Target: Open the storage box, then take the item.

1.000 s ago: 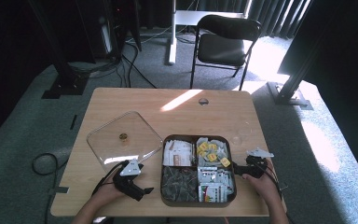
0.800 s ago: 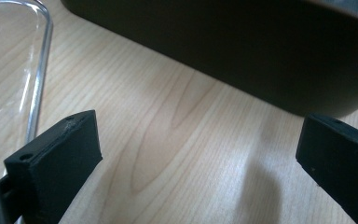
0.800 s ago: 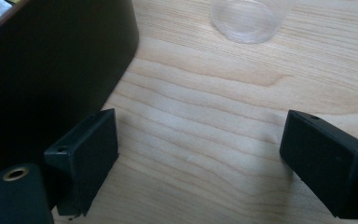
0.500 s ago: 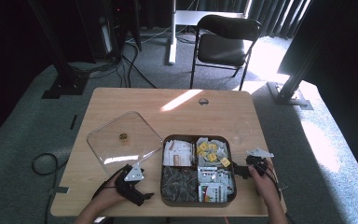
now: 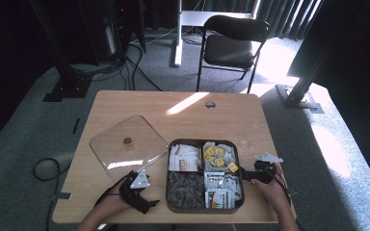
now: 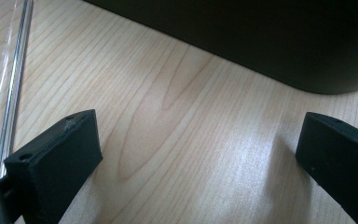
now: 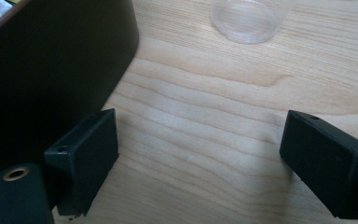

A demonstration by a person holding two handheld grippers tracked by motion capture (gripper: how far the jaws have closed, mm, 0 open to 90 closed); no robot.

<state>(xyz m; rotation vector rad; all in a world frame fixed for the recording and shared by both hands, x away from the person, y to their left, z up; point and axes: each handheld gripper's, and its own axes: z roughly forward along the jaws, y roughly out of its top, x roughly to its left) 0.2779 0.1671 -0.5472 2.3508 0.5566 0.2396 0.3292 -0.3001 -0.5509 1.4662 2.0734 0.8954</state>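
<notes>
A dark four-compartment tray [image 5: 167,179] of tea bags and sachets sits at the table's near edge. To its left my left gripper [image 5: 147,201] rests low over the wood. In the left gripper view that gripper [image 6: 198,149] is open over bare wood, with the tray's wall [image 6: 284,42] just ahead. My right gripper [image 5: 251,173] lies close beside the tray's right rim. In the right gripper view it [image 7: 200,149] is open with nothing between the jaws, and the tray's wall [image 7: 51,56] is against its left jaw.
A clear square lid [image 5: 127,144] with a small brown knob lies left of the tray; its edge [image 6: 14,93] runs by my left jaw. A small clear glass [image 7: 249,18] stands ahead of the right gripper. A folding chair [image 5: 233,45] stands behind the table.
My left gripper has slid slightly toward the table's near edge and the tray. The right gripper has barely moved.
</notes>
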